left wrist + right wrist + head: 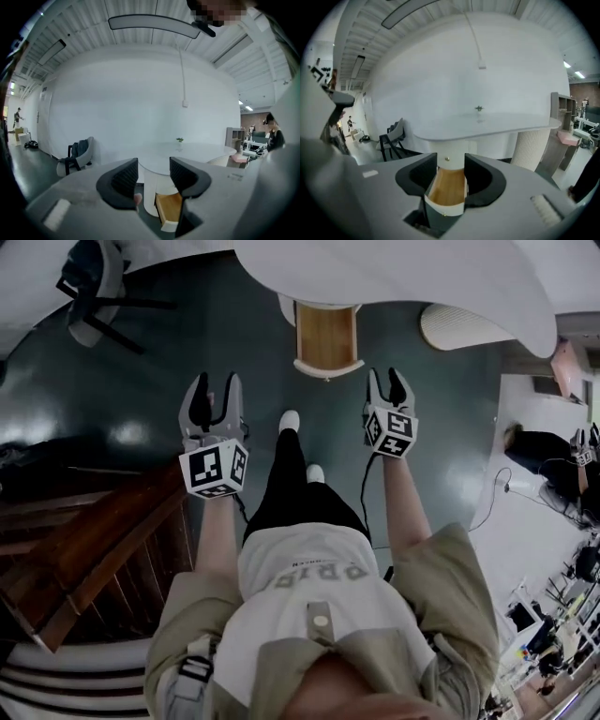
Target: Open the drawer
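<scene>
The drawer (325, 338) stands pulled out of the white pedestal under the round white table (403, 277); its wooden inside is bare. It shows low between the jaws in the left gripper view (169, 208) and in the right gripper view (446, 187), some way off. My left gripper (214, 399) and right gripper (389, 385) are held up in the air on my side of the drawer, touching nothing. Both are open, the left gripper (153, 173) and the right gripper (451, 171) each with nothing between the jaws. A small brass knob (447, 159) sits on the pedestal above the drawer.
A dark chair with a grey shell (94, 287) stands at the far left of the table. Wooden steps (84, 549) lie at my left. A ribbed white column (464, 326) stands right of the drawer. A cable (492, 498) trails over the floor at the right, near another person (553, 451).
</scene>
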Available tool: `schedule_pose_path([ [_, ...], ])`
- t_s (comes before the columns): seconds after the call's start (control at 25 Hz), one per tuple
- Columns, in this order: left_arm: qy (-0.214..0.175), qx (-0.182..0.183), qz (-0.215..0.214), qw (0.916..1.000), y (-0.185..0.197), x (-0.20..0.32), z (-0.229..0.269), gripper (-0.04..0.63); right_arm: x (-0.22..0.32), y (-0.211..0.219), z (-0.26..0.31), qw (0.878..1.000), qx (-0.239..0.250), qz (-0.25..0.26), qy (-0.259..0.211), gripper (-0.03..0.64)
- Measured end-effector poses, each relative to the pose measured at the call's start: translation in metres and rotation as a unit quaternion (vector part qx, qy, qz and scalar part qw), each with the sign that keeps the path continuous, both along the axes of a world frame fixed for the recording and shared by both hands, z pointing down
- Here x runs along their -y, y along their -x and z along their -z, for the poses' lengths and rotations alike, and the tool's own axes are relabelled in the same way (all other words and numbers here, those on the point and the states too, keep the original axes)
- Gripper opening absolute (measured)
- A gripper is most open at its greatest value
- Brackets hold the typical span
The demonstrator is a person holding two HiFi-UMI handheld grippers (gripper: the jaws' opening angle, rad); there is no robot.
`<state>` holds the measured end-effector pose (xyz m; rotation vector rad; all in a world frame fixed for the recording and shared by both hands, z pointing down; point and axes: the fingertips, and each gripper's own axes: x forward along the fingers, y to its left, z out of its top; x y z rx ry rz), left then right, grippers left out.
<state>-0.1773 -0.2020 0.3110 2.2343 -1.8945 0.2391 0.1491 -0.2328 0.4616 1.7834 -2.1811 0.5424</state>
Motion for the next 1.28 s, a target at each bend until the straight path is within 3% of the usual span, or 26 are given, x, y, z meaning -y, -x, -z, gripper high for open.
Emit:
schedule_pose_path([
  [0.36,-0.086,-0.018,-0.025,0.9958,-0.008,0.012,0.122,0.222,0.008,-0.013,0.206,0.988,-0.023,-0.003,-0.156,0.189],
  [0.6,-0.141,-0.008,-0.042,0.989,-0.009,0.001,0.184,0.222,-0.007,-0.02,0.301,0.973,-0.013,-0.022,-0.227,0.184],
  [0.72,-0.156,-0.004,-0.048,0.9866,-0.009,-0.002,0.199,0.211,-0.017,-0.018,0.327,0.969,-0.03,-0.022,-0.243,0.124],
  [1.04,-0.187,0.001,-0.042,0.9814,-0.008,0.002,0.21,0.095,-0.026,-0.014,0.347,0.968,-0.041,-0.029,-0.246,0.005],
  [1.16,-0.195,0.008,-0.034,0.9802,-0.006,0.003,0.213,0.008,-0.026,-0.014,0.35,0.967,-0.039,-0.03,-0.248,0.005],
  [1.28,-0.193,0.006,-0.03,0.9808,-0.006,0.004,0.211,0.008,-0.024,-0.016,0.352,0.967,-0.04,-0.033,-0.25,0.005],
])
